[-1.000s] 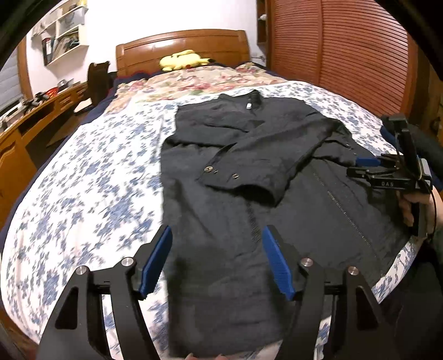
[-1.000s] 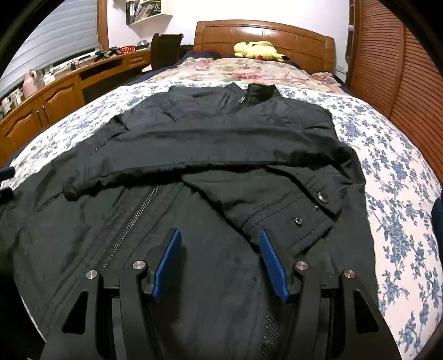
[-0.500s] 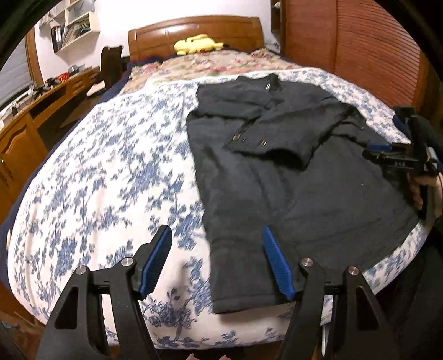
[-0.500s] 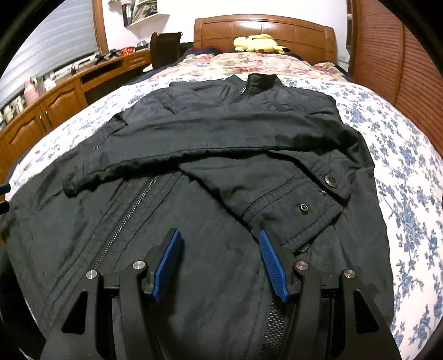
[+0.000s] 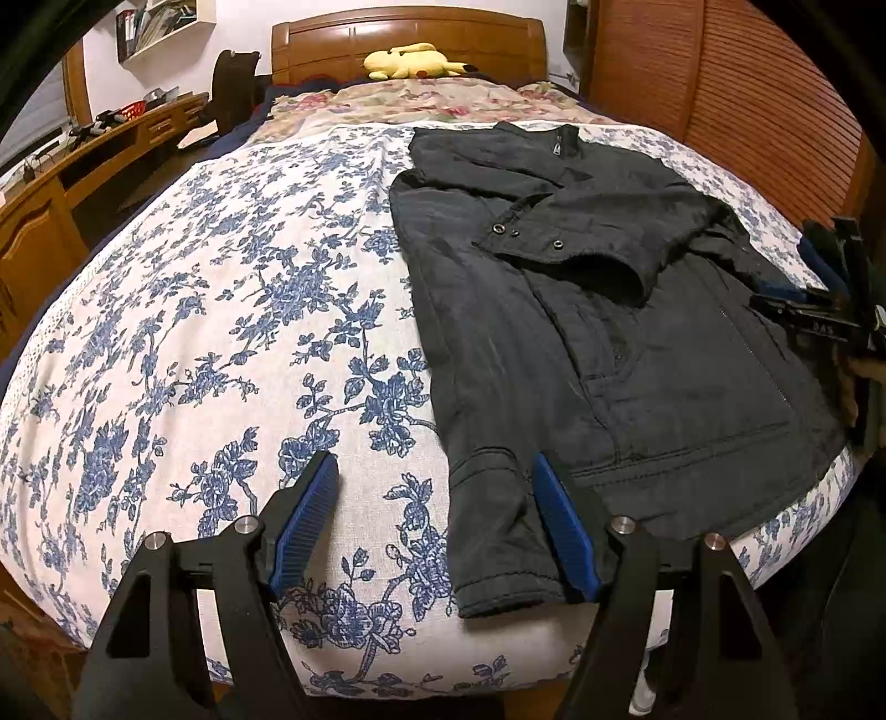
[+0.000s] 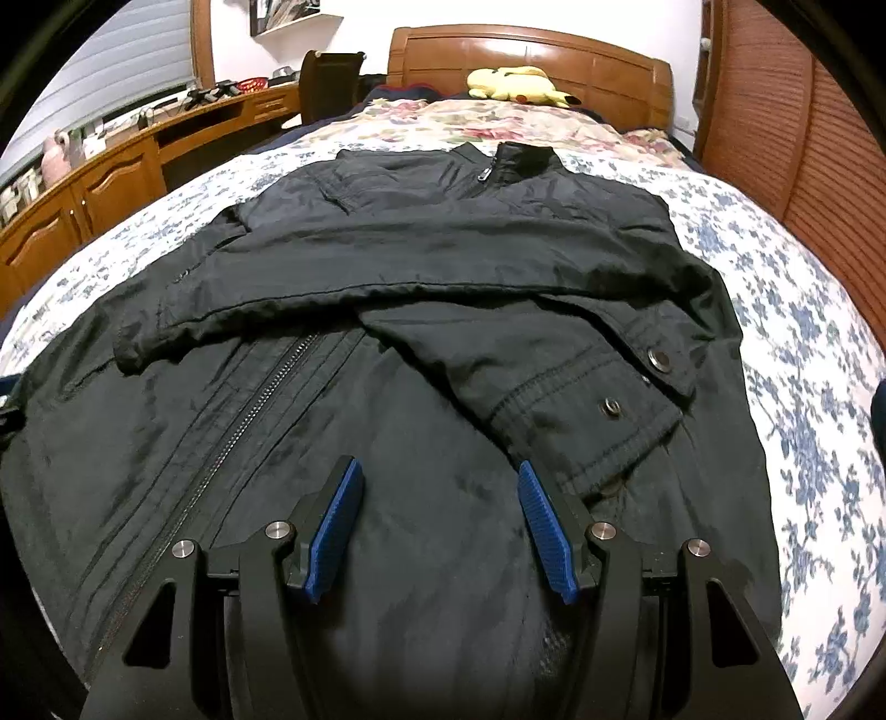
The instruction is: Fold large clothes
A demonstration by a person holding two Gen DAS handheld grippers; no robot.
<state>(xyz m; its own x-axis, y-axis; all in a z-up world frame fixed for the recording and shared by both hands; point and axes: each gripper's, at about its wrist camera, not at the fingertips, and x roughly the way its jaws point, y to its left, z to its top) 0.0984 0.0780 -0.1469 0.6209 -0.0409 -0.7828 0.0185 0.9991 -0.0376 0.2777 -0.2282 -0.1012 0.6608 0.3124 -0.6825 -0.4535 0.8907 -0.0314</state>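
At the far left stood a long wooden desk with cupboard doors (image 6: 83, 205), and beside it the bed with its white, blue-flowered cover (image 5: 194, 343) ran toward a polished wooden headboard (image 5: 410, 39) where a yellow plush toy (image 5: 412, 61) lay. The left gripper (image 5: 434, 518), its blue-padded fingers spread apart and holding nothing, hovered over the near bed edge at the left bottom corner of the black zip-front jacket (image 5: 581, 310). The jacket lay flat on the right half of the bed, collar toward the headboard, both sleeves crossed over the chest. Farther right, the right gripper (image 6: 440, 520) hung over the lower front panel, also wide open and empty. The step in hand seemed to be taking the hem to fold it up toward the collar. To do that well, each gripper should probably pinch a bottom corner through all layers, lift evenly, and carry the hem over the crossed sleeves without dragging them loose, keeping the metal zip (image 6: 243, 421) straight. Slick fabric might slip from a shallow bite.
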